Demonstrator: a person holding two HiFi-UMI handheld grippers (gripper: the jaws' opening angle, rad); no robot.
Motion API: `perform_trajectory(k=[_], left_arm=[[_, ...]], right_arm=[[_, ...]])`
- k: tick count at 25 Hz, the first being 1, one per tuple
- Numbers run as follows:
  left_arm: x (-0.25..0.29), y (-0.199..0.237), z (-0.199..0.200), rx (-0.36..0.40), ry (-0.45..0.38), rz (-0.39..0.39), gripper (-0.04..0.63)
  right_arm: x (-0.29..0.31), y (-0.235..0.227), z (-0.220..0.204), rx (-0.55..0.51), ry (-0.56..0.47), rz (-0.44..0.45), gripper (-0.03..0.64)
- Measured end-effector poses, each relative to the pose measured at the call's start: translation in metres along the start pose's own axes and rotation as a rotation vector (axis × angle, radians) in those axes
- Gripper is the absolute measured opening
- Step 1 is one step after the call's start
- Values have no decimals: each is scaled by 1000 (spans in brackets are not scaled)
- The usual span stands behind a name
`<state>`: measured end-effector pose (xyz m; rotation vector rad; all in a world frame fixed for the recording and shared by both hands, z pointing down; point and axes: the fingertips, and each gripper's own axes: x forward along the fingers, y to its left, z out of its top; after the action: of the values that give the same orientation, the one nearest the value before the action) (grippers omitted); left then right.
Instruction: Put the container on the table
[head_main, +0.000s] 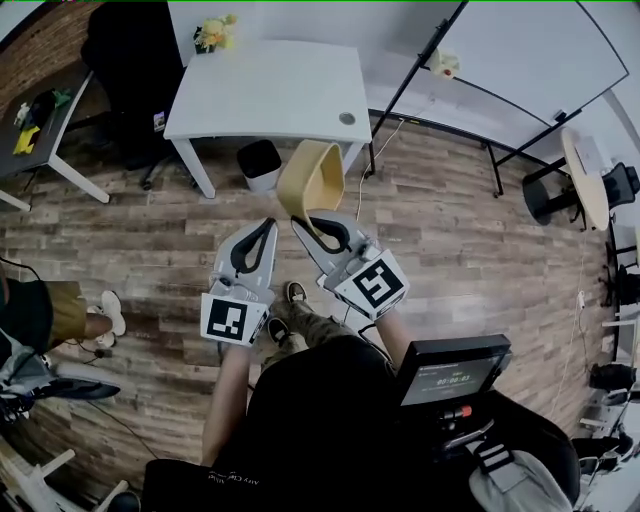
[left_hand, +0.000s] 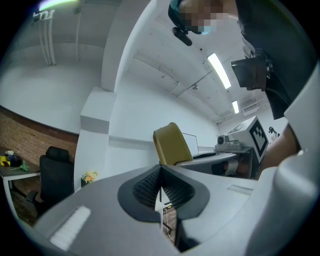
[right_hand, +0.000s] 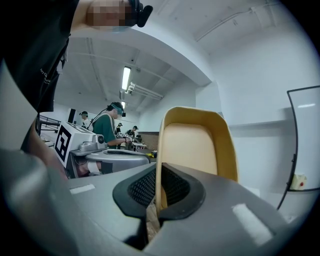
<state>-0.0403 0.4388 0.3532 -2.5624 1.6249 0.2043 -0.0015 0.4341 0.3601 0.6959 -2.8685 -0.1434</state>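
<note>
The right gripper (right_hand: 158, 192) is clamped shut on the container (right_hand: 197, 142): its two dark ribbed pads pinch the thin near rim, and the rest of the container stands up past the jaw tips. The left gripper (left_hand: 161, 184) is fully closed as well, pad against pad, with nothing between them. It is carried just beside the right one, apart from the container.

The container is a mustard-yellow, tray-like tub with rounded corners and a paler inside. It is held on edge in the air, with its hollow side turned towards the right gripper's camera. In the head view it hangs over the wooden floor (head_main: 470, 240), in front of the person and short of the table (head_main: 270, 90), touching neither.

The table is white and its top is mostly bare, with a small round grey fitting near the front right corner and a bunch of yellow flowers (head_main: 214, 33) at the back edge. A small bin (head_main: 260, 162) with a black top stands on the floor beneath its front edge. A black office chair (head_main: 125, 60) stands to the table's left, beside a dark desk (head_main: 40, 135) that carries some yellow and green bits. A whiteboard (head_main: 530, 55) on a black stand leans along the right. A boxy device with a small screen (head_main: 452, 375) sits at the person's chest. Another person's leg and pale shoe (head_main: 108, 312) show at the left edge.
</note>
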Motion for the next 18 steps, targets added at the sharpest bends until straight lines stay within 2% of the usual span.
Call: perform_trajectory(k=[3,11,14,18], left_arm=[[10,19,-7,2,20,7,2],[65,67,-27,56,95,9,2],[95,79,-38,81,163,-11,2],[136,82,-59,74,252,-41,2]], right_arm=[[22,-12,6,39,-62,0,18],[86,-73,-5,46,-113,31,18],[105,-107,-11,64,-133,25,18],[117,-158,-45,124,-85,-1,18]])
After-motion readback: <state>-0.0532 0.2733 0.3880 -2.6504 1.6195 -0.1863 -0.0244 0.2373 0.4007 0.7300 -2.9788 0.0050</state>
